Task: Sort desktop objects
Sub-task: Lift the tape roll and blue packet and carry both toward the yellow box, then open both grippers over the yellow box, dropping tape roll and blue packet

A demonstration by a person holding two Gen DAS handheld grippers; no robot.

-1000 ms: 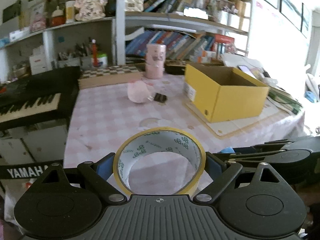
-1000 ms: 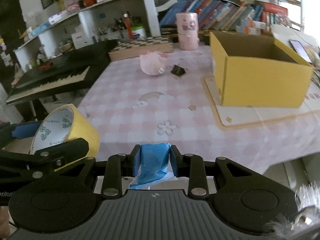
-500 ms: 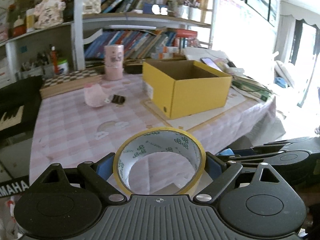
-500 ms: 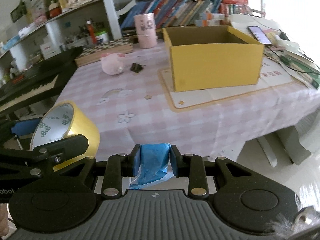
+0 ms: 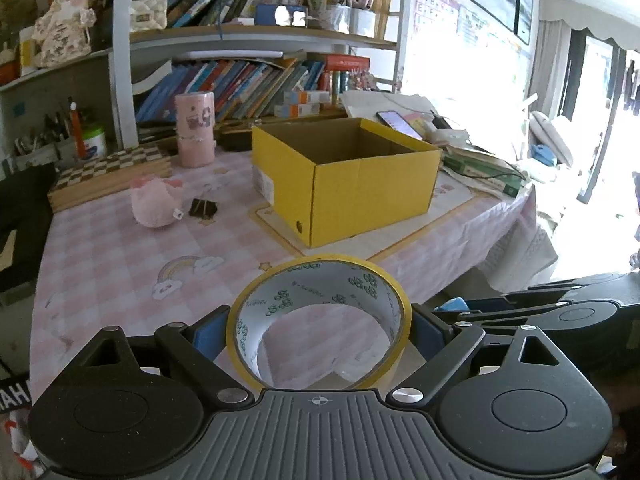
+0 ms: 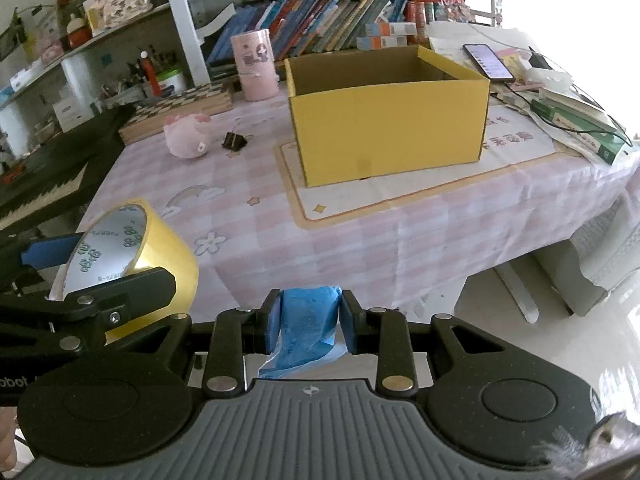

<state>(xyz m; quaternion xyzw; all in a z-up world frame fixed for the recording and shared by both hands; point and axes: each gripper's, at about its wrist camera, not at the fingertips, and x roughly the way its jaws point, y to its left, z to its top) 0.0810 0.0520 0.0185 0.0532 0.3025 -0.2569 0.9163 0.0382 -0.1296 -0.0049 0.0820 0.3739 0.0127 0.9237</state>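
Near the yellow box (image 5: 347,179), the left gripper (image 5: 320,326) squeezes a shiny yellow tape roll (image 5: 320,320); the right gripper (image 6: 308,318) pinches a crumpled blue packet (image 6: 306,326).

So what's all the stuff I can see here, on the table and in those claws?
tape roll: 1, yellow, gripped in the left claw, off the table's near edge
blue packet: 1, blue, soft, pinched in the right claw
cardboard box: 1, yellow, open-topped, on a mat on the table
plush pig: 1, pink, on the tablecloth left of the box
binder clip: 1, black, just right of the pig
pink tins: 2, stacked, behind the box's left corner
chessboard: 1, checkered, back left of table
phone: 1, screen lit, right of the box
left claw: 1, black, shut on the tape
right claw: 1, black, shut on the packet
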